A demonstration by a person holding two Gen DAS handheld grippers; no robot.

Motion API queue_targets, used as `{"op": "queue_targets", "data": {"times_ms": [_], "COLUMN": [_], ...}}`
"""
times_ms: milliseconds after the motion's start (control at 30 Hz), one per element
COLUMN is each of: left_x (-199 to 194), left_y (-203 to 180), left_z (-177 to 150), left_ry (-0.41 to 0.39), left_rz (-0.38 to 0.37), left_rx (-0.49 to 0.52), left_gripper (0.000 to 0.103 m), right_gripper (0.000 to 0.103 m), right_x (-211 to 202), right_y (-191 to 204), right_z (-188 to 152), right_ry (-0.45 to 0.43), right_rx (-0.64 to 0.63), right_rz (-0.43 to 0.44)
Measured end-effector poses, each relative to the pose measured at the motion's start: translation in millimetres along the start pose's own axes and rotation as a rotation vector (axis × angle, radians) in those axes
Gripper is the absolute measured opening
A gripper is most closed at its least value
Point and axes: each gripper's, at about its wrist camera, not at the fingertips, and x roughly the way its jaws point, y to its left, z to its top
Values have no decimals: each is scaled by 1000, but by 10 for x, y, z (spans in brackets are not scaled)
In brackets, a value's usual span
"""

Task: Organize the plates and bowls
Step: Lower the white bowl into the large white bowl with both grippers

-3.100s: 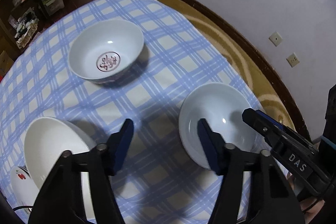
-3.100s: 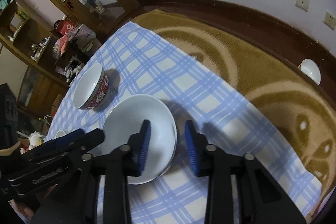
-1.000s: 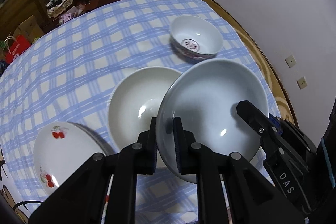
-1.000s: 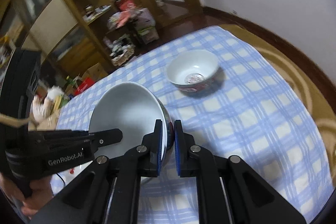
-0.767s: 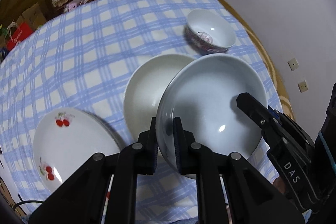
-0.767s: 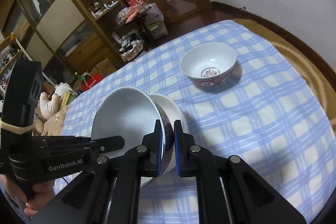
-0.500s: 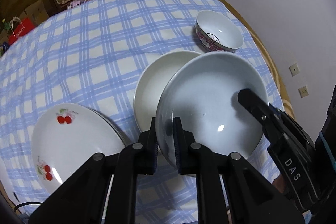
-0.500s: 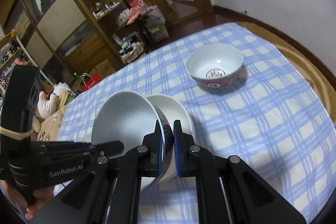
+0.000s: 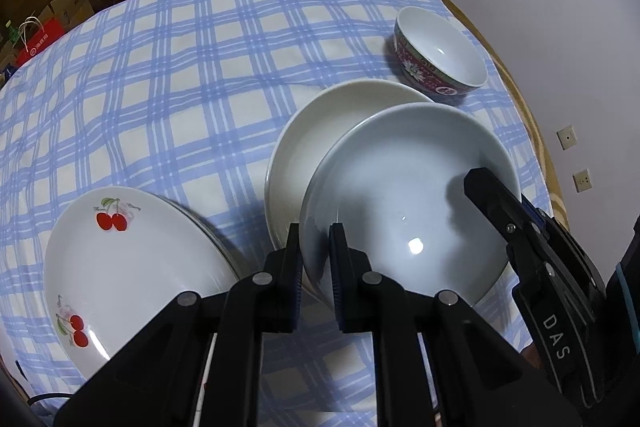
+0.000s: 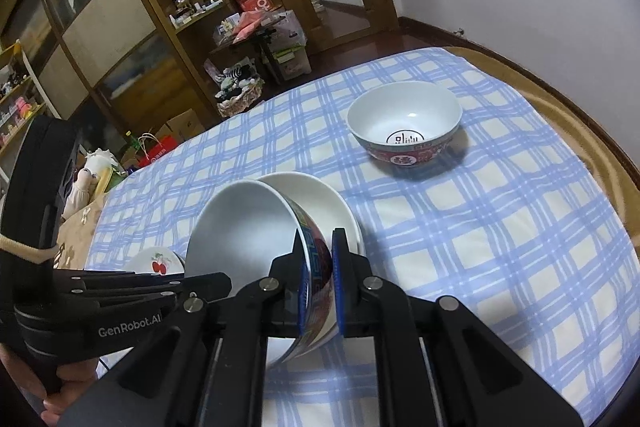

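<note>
We are gripping one patterned bowl (image 9: 400,203) with both claws. Our left claw (image 9: 316,259) is pinching the rim at the bowl's 7 o'clock edge in the left wrist view, jaws narrow with only the bowl wall between them. Our right claw (image 10: 318,283) is clamping the opposite rim, one pad inside and one against the red and blue outer pattern. The bowl is hanging tilted above a plain white deep plate (image 9: 320,139), which is lying on the table (image 9: 180,75) under a blue checked cloth and is showing past the bowl's 11 o'clock side. We cannot tell whether bowl and plate are touching. A second patterned bowl (image 10: 404,125) is standing upright well apart, toward 1 o'clock from the plate. A stack of cherry-printed plates (image 9: 132,275) is lying at 8 o'clock from the held bowl, near the table's edge.
</note>
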Motion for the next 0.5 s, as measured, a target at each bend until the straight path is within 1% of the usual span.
{"op": "queue_targets", "data": {"times_ms": [100,333,500], "left_x": [16,61,71], "left_y": [19,50,53], "left_z": [8,34,47], "left_ry": [3,8,5], "left_rz": [-6,-13,-2], "left_rx": [-4,-9,-9], "left_gripper": [12,12,12], "right_gripper": [12,12,12], "right_x": [47,127,155], "right_y": [-26,-31,-33], "right_z": [-9,-6,-6], "right_ry": [12,20,19], "right_rx": [21,12,4], "right_rz": [10,0,1]}}
